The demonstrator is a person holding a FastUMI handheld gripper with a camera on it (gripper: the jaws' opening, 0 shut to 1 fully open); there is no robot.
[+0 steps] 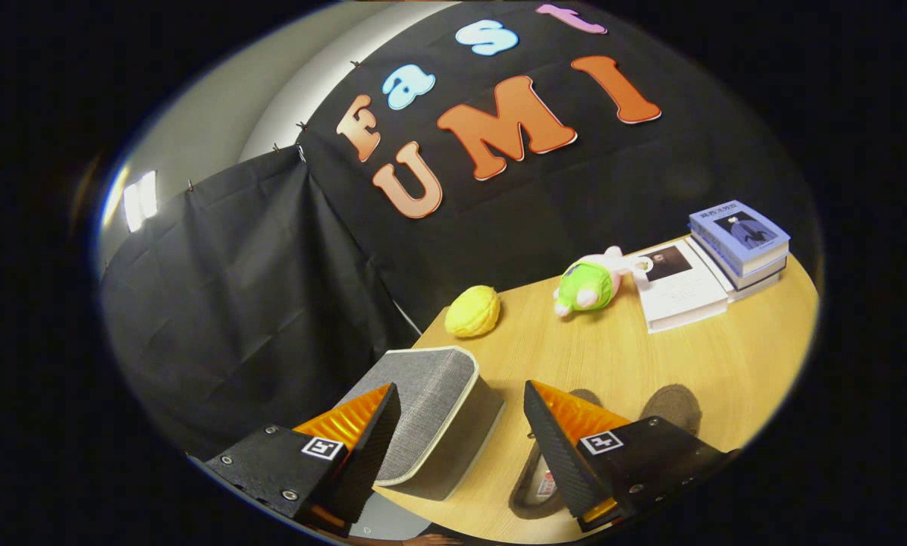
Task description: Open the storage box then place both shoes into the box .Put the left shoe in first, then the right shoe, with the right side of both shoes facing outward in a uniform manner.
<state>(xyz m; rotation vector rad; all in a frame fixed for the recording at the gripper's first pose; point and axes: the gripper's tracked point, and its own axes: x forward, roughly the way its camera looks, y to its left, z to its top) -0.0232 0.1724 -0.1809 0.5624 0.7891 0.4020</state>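
Note:
A grey fabric storage box (431, 413) with a pale trim stands with its lid down near the wooden table's (651, 364) left edge. It lies between my fingers and just ahead of them, closer to the left one. My gripper (459, 388) is open and hovers above it, holding nothing. Two brown shoes lie to the right of the box, mostly hidden by the right finger. The rounded end of one shoe (673, 406) shows beyond that finger. The open heel part of the other shoe (531, 481) shows beside it, on the inner side.
Farther back on the table lie a yellow lumpy object (472, 311), a green plush toy (586, 287), a white book (677, 292) and a stack of blue books (738, 239). The table's edge runs just left of the box, with black cloth behind.

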